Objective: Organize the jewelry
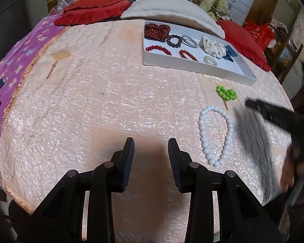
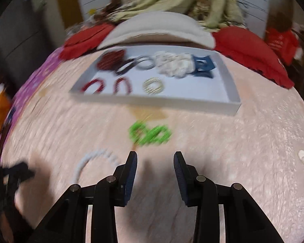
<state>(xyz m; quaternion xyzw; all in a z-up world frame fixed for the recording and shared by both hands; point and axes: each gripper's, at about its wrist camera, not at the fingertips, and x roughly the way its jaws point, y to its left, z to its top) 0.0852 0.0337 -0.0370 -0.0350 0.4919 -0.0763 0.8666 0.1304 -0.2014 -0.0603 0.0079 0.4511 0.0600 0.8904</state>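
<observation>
From the left wrist we look down on a bed spread with a peach quilted cover [image 1: 103,109], crinkled and shiny, fringed along its left edge. Our left claw [image 1: 151,141] points steeply down over a smooth plain patch of that cover; its two ribbed black pads stand apart with nothing between them. To its right lies a white bead necklace [image 1: 215,134], round glossy beads in a long loop, flat on the cover. Beyond it sits a clump of bright green beads [image 1: 226,93], and past that a shallow white rectangular tray [image 1: 192,68] holding dark red, brown, silvery and pale bracelets plus a cream fabric piece and a blue one. A red frilled cushion [image 1: 95,10] and a beige pillow [image 1: 168,10] lie behind. At the right edge, blurred, the right claw [image 1: 253,104] reaches in, gripped by a hand [image 1: 293,172].

From the right wrist everything is smeared by motion. Our right claw [image 2: 155,158] tilts downward, pads parted and empty, above bare cover. The green beads [image 2: 150,133] lie just ahead, the white necklace [image 2: 95,160] to the left, the tray [image 2: 156,103] farther on. No writing is readable.
</observation>
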